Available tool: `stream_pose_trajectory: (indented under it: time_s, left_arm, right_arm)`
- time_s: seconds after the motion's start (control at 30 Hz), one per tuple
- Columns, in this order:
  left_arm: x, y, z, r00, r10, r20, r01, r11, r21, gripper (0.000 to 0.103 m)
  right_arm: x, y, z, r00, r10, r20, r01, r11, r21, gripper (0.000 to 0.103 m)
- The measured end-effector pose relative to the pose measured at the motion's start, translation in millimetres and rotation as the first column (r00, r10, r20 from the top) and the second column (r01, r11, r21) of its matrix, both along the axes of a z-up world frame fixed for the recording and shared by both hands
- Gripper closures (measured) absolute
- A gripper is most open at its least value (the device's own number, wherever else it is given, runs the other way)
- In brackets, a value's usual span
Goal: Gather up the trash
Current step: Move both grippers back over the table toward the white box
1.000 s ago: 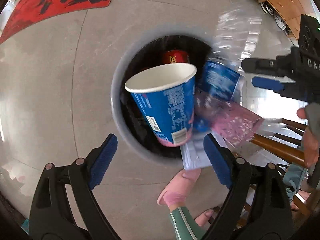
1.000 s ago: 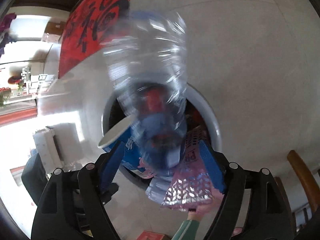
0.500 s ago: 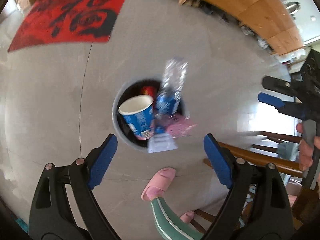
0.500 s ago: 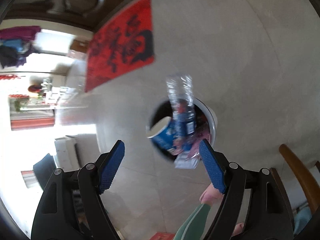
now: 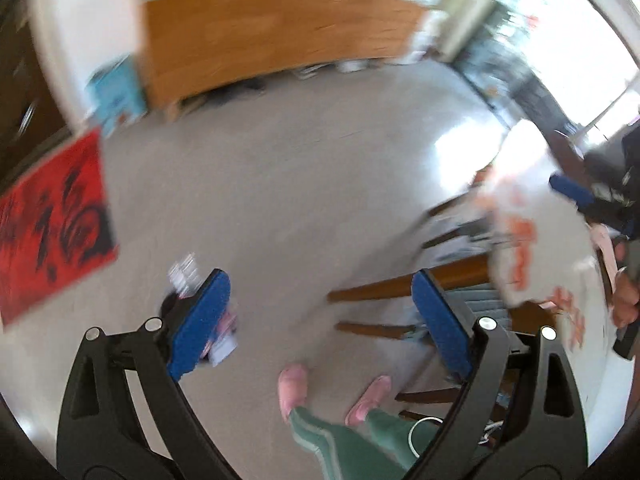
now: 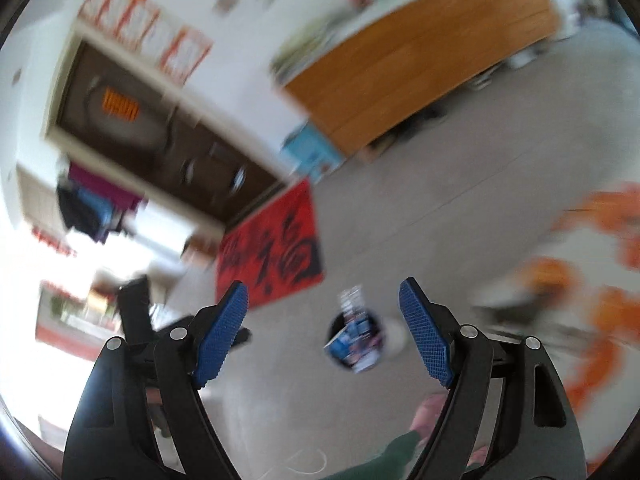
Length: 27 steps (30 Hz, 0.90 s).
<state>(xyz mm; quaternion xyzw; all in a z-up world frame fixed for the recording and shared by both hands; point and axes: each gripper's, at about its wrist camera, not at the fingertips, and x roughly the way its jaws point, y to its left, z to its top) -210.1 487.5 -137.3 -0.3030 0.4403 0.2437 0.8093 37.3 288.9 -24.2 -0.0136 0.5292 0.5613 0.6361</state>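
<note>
The trash bin [image 6: 394,338] stands on the grey floor, small and far below, stuffed with a blue paper cup [image 6: 344,346], a clear plastic bottle [image 6: 352,300] and wrappers. In the left wrist view the bin is mostly hidden behind my left finger; only the bottle top [image 5: 185,276] and a wrapper [image 5: 224,346] show. My left gripper [image 5: 320,322] is open and empty. My right gripper [image 6: 324,334] is open and empty; it also shows at the right edge of the left wrist view [image 5: 576,196]. Both views are blurred.
A red floor mat [image 6: 272,248] lies left of the bin. A wooden cabinet [image 5: 272,36] stands at the far wall. A wooden chair [image 5: 440,280] and a white-and-orange tablecloth [image 5: 520,232] are on the right. My pink slippers [image 5: 292,384] are below.
Both grippers have risen well away from the bin and tilted up toward the room. The bin has shrunk and dropped low in both views. The trash stays in the bin.
</note>
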Motion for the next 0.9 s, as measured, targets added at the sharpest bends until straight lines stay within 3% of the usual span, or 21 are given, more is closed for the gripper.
stream_pose_trajectory:
  time_s: [0.1,0.23,0.37,0.43,0.63,0.77,0.83,0.9]
  left_arm:
    - [79.2,-40.6,26.4,0.987,-0.155,0.028,0.155,0.988,0.017,0.013]
    - [173.3,-104.3,51.3,0.934,-0.353,0.052,0.350,0.935,0.054,0.013]
    - [256.3,-181.5,61.5,0.843,-0.536,0.043,0.531,0.842,0.096,0.013]
    - [296.9,-222.2,62.0,0.786,-0.618,0.037,0.612,0.784,0.103,0.013]
    - [370.6,-312.8,68.2,0.662,-0.749,0.037,0.743,0.662,0.104,0.013]
    - [411.2,-365.3,62.4,0.593,-0.805,0.008,0.799,0.591,0.110,0.013]
    - [424.3,-383.5,61.5,0.577,-0.817,-0.003,0.811,0.573,0.116,0.013]
    - [435.3,-398.0,59.8,0.577,-0.817,-0.009,0.809,0.570,0.141,0.010]
  right_arm:
    - [39.1,-81.2,13.6,0.989,-0.141,0.034,0.141,0.990,-0.001,0.025]
    - [85.0,-201.3,16.7,0.932,-0.357,0.061,0.358,0.933,-0.017,0.025]
    - [121.3,-307.6,11.1,0.845,-0.527,0.085,0.532,0.845,-0.048,0.025]
    - [130.9,-346.7,5.9,0.804,-0.588,0.086,0.593,0.803,-0.050,0.024]
    - [156.2,-451.2,-3.2,0.670,-0.739,0.063,0.742,0.667,-0.062,0.024]
    - [168.2,-495.3,-10.1,0.603,-0.796,0.050,0.797,0.599,-0.078,0.024]
    - [172.7,-510.2,-14.3,0.574,-0.817,0.057,0.818,0.568,-0.087,0.024]
    - [179.2,-520.9,-20.0,0.545,-0.835,0.068,0.837,0.538,-0.099,0.021]
